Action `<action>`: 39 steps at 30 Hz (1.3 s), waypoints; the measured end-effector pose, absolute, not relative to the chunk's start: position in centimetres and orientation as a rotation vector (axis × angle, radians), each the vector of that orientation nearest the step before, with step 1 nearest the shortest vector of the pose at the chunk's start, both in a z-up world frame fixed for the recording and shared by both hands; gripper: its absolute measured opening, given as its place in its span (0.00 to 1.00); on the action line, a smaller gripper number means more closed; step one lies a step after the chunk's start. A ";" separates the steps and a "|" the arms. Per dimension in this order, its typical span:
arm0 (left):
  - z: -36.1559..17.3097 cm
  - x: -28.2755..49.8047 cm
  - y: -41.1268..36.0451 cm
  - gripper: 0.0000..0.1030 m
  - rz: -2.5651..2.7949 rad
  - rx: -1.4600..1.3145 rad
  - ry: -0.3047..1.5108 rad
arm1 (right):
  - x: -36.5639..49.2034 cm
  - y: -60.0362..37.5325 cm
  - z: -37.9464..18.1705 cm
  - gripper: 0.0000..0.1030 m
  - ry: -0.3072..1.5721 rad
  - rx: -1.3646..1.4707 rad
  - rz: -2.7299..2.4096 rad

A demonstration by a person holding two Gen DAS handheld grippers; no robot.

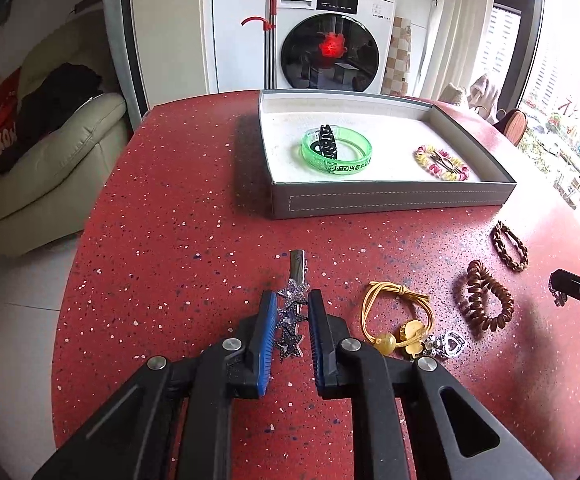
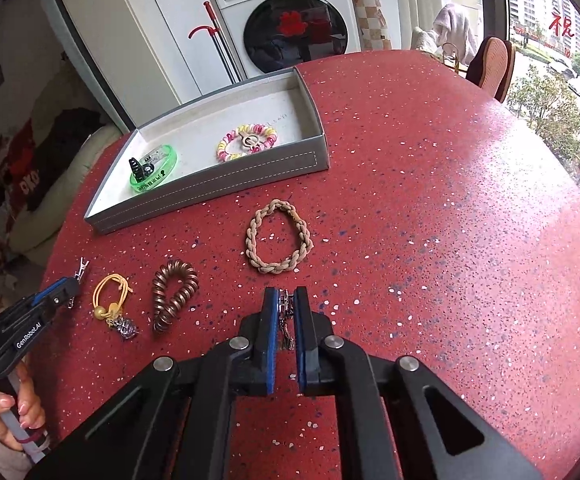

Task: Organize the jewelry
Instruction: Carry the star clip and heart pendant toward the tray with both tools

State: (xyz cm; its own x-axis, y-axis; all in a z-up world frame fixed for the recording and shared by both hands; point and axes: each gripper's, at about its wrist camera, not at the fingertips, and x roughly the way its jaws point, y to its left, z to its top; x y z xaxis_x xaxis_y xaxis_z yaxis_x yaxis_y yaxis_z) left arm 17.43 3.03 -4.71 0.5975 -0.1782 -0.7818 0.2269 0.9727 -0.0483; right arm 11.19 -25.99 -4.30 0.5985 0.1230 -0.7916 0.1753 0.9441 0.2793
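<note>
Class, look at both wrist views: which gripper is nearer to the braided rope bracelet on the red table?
Right. The right gripper sits just in front of the braided rope bracelet, while the left gripper is further off, beyond the coiled hair tie and the yellow cord bracelet.

White washing machine [image 1: 329, 36], red-handled mop [image 1: 268, 40], cream sofa [image 1: 50, 168], window w/ bldgs [image 1: 569, 100], red speckled table [image 1: 170, 220]

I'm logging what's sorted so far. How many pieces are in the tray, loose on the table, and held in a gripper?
In the tray: 4
Loose on the table: 3
In a gripper: 2
Total: 9
</note>
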 end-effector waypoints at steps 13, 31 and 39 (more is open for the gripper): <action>-1.8 17.4 3.1 0.34 -0.258 0.038 0.851 | 11.5 -27.3 -2.0 0.08 0.894 0.406 0.006; 2.8 24.7 -1.6 0.34 -0.315 0.031 0.804 | 20.6 -27.2 2.7 0.08 0.839 0.365 0.101; 2.2 29.7 -5.8 0.34 -0.330 0.052 0.835 | 26.9 -27.6 1.2 0.08 0.876 0.377 0.131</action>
